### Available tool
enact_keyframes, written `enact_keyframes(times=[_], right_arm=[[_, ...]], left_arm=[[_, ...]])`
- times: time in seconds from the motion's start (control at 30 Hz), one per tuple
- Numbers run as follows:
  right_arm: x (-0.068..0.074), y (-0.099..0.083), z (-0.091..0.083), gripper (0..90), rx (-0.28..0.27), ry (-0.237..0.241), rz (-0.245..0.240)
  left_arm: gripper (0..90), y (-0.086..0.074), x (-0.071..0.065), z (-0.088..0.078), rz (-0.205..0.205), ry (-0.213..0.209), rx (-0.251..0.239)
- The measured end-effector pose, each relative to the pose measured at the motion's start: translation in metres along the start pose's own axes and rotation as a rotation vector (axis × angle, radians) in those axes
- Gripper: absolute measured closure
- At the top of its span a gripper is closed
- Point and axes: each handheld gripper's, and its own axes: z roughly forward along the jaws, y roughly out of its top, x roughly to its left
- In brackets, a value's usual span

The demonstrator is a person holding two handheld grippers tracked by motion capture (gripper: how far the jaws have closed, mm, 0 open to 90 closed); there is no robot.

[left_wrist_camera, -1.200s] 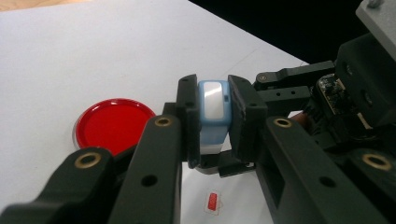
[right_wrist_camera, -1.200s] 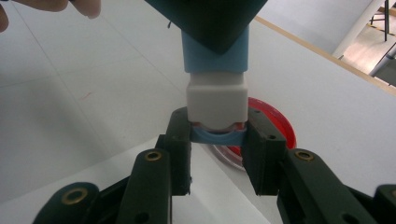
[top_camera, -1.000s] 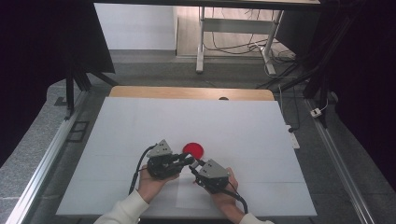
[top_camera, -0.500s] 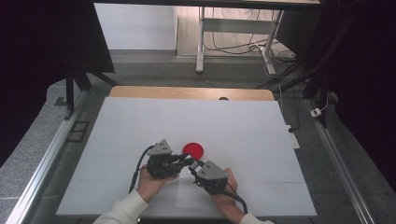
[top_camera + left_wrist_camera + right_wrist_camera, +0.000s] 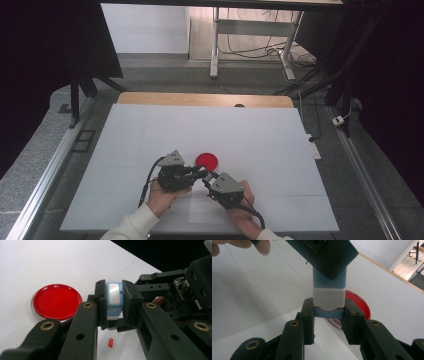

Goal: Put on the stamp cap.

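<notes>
A small blue case with a white end hangs just above the table, and both grippers hold it. My left gripper is shut on its sides, with a pale panel facing the camera. My right gripper is shut on the curved blue end below the white cap. In the high view the left gripper and right gripper meet tip to tip at the front middle of the table. A red round disc with a clear rim lies flat just beyond them, also seen as the red disc beside the case.
The white table has a wooden strip along its far edge. A tiny red sticker lies on the surface under the left jaws. A hand's fingertips show behind the left gripper's body. Metal rails run along both sides.
</notes>
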Motion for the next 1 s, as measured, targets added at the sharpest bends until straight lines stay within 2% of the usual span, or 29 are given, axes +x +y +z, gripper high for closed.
enact_keyframes(times=[0.47, 0.9, 1.0], right_arm=[[0.001, 0.0006, -0.0005, 65.0, 0.003, -0.002, -0.019], [0.0009, 0.0004, 0.0015, 64.8, 0.03, 0.016, -0.082], [0.0, 0.0004, 0.0015, 64.7, 0.034, 0.023, -0.069]], left_arm=[[75.9, -0.0005, 0.001, 0.0006, -0.009, -0.01, 0.012], [75.9, -0.0014, 0.0024, 0.0022, -0.016, -0.013, 0.047], [75.8, -0.0012, 0.003, 0.002, -0.018, -0.013, 0.046]])
